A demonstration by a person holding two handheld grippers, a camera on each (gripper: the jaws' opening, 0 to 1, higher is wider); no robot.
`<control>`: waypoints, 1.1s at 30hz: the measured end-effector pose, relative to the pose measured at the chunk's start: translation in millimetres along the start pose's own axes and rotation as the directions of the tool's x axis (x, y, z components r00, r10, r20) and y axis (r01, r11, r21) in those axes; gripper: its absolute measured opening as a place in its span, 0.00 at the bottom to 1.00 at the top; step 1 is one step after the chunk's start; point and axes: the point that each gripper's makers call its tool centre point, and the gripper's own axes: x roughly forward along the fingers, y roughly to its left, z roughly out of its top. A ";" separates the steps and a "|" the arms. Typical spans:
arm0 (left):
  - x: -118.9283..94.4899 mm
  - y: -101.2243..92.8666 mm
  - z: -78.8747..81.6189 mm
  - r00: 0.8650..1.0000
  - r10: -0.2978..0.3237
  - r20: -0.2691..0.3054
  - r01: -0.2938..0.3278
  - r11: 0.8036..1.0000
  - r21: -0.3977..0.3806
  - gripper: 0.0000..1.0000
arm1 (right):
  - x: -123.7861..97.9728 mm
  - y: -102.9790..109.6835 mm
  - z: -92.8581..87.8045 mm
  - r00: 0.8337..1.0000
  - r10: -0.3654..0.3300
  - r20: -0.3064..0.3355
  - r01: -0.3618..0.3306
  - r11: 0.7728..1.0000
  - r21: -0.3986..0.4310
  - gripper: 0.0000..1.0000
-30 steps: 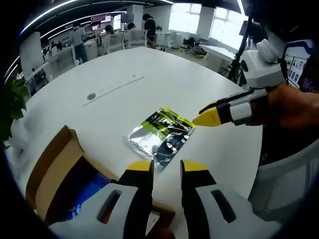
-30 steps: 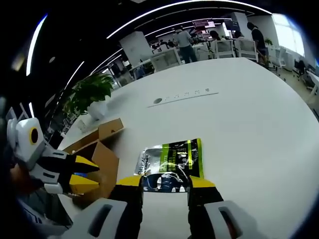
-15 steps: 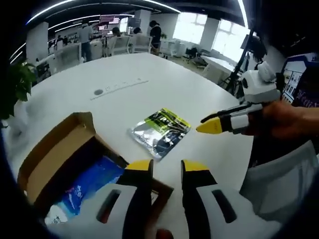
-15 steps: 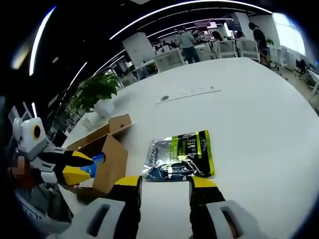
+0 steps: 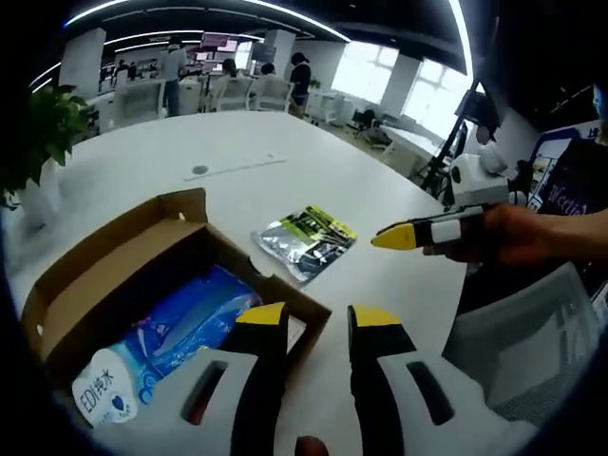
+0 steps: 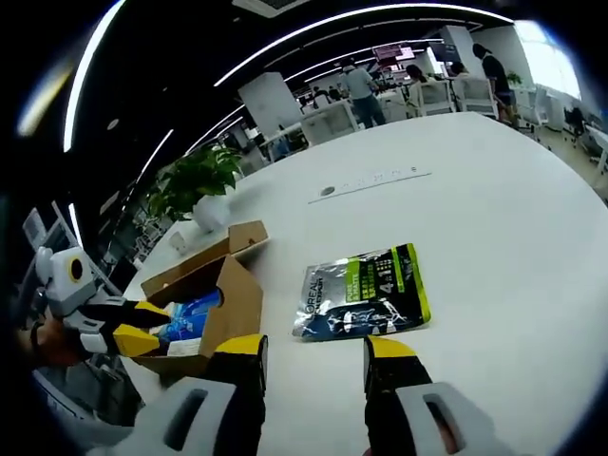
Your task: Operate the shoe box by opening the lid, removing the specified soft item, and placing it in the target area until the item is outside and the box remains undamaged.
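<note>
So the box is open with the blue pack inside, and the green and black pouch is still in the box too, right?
Not quite. The box is open with the blue pack inside, but the green and black pouch lies flat on the white table beside the box, as the right gripper view shows.

Both views are bright at centre. In the left gripper view, daylight floods from windows (image 5: 380,71) at 1 o'clock, blown out white; ceiling light strips (image 6: 313,24) arc overhead in the right gripper view. The white surface (image 5: 237,142) shows soft glare and faint shadows. Fisheye bending curves the edges. The distant office is soft; the foil pouch (image 6: 366,290) glints.
</note>
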 end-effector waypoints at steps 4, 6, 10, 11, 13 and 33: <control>-12.3 7.7 -3.0 1.000 0.011 0.014 -0.011 1.000 -0.010 0.24 | 0.8 14.0 2.7 0.999 0.041 0.027 -0.043 0.997 0.065 0.32; -18.3 11.7 -4.2 1.000 0.018 0.024 -0.018 1.000 -0.025 0.24 | 1.5 21.3 3.1 0.998 0.047 0.036 -0.049 0.997 0.057 0.31; -28.1 17.7 -5.4 0.999 0.029 0.042 -0.027 0.999 -0.042 0.24 | 2.8 34.0 3.5 0.996 0.068 0.053 -0.072 0.995 0.065 0.33; -31.5 19.5 -5.8 0.998 0.033 0.046 -0.031 0.999 -0.043 0.24 | 2.6 37.7 3.1 0.996 0.073 0.056 -0.077 0.995 0.068 0.34; -38.1 22.4 -5.8 0.998 0.039 0.059 -0.036 0.998 -0.050 0.24 | 2.8 44.7 1.3 0.995 0.086 0.054 -0.089 0.994 0.062 0.35; -96.6 71.5 -26.6 0.984 0.144 0.108 -0.130 0.983 -0.126 0.28 | 7.1 96.4 -12.6 0.984 0.180 0.016 -0.179 0.983 -0.026 0.41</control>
